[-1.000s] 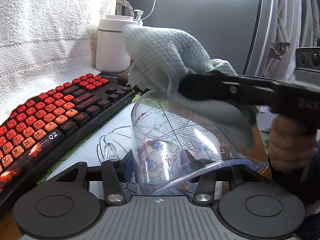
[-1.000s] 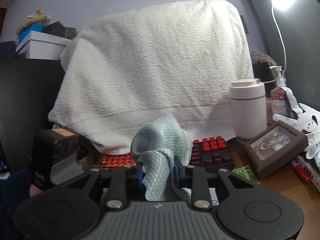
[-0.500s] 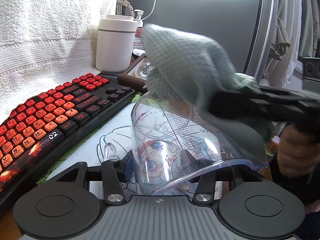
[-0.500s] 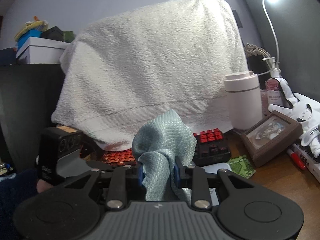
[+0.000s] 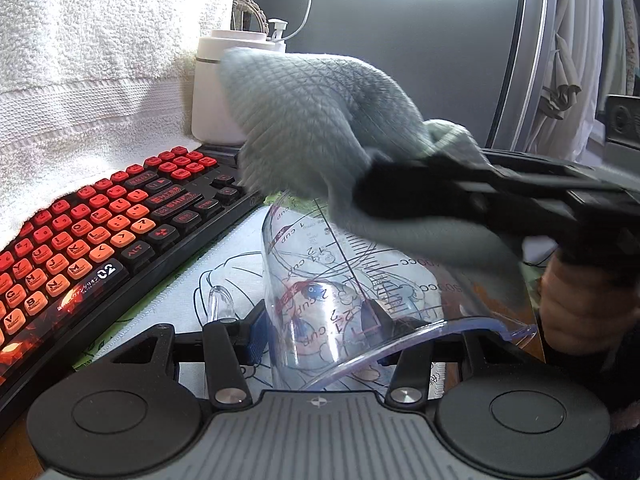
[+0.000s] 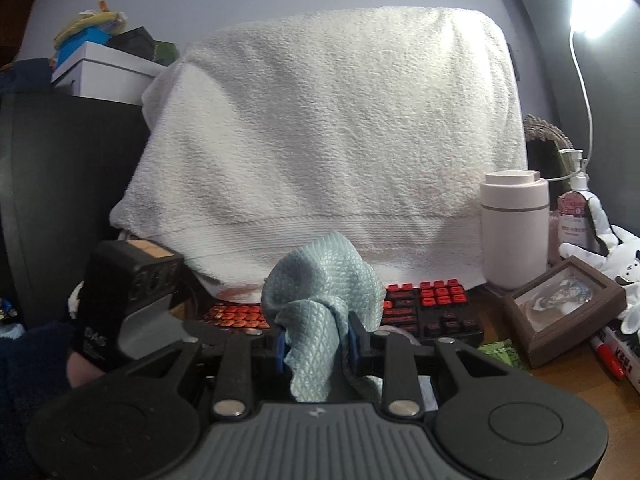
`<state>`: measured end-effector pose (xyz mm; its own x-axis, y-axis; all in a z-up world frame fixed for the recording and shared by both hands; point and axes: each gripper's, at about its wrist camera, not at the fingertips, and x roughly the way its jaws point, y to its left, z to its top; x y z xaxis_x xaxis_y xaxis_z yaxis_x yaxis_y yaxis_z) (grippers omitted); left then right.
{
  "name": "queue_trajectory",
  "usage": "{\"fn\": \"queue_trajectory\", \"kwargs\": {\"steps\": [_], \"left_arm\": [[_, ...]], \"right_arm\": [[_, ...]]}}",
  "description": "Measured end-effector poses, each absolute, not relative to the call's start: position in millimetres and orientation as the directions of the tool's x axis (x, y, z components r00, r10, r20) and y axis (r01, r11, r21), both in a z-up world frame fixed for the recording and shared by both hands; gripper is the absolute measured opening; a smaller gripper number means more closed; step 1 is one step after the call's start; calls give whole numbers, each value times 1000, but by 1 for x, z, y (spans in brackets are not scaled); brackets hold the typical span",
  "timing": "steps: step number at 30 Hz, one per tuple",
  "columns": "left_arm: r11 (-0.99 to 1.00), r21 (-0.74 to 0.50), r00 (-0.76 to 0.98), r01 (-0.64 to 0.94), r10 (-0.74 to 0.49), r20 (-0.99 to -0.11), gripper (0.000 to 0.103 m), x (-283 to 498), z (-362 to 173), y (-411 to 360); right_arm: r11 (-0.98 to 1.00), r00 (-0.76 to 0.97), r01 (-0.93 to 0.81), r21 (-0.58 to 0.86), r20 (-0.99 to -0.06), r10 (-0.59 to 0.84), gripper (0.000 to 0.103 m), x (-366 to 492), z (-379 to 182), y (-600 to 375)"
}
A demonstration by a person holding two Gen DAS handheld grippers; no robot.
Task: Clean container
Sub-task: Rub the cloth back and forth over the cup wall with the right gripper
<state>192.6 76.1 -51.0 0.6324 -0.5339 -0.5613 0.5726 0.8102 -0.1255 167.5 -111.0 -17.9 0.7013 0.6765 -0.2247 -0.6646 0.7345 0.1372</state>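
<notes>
A clear plastic measuring cup [image 5: 344,292] with printed scale marks is clamped on its side in my left gripper [image 5: 316,332], its base pointing away. My right gripper [image 6: 316,344] is shut on a pale blue-grey waffle cloth [image 6: 320,300]. In the left wrist view that cloth [image 5: 312,120] hangs over the cup's far end, and the right gripper [image 5: 472,196] reaches in from the right, blurred. The cloth rests on the cup's upper outer wall.
A red and black keyboard [image 5: 88,240] lies to the left on a printed desk mat [image 5: 224,256]. A white towel [image 6: 332,140] drapes behind it. A white cylinder [image 6: 514,224], a pump bottle [image 6: 576,208], a wooden frame [image 6: 560,308] and a plush toy [image 6: 616,256] stand at right.
The cloth and right gripper swung right across the cup, then back left over its far end. The cup has stayed still in the left gripper.
</notes>
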Motion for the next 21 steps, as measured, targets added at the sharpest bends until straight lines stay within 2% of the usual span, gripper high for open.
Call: {"fn": "queue_trajectory", "kwargs": {"steps": [6, 11, 21], "left_arm": [[810, -125, 632, 573, -534, -561, 49, 194, -52, 76], [810, -125, 632, 573, -534, -561, 49, 194, -52, 76], [810, -128, 631, 572, -535, -561, 48, 194, -52, 76]], "right_arm": [[794, 755, -583, 172, -248, 607, 27, 185, -22, -129], [789, 747, -562, 248, -259, 613, 27, 196, -25, -146], [764, 722, -589, 264, -251, 644, 26, 185, -29, -152]]}}
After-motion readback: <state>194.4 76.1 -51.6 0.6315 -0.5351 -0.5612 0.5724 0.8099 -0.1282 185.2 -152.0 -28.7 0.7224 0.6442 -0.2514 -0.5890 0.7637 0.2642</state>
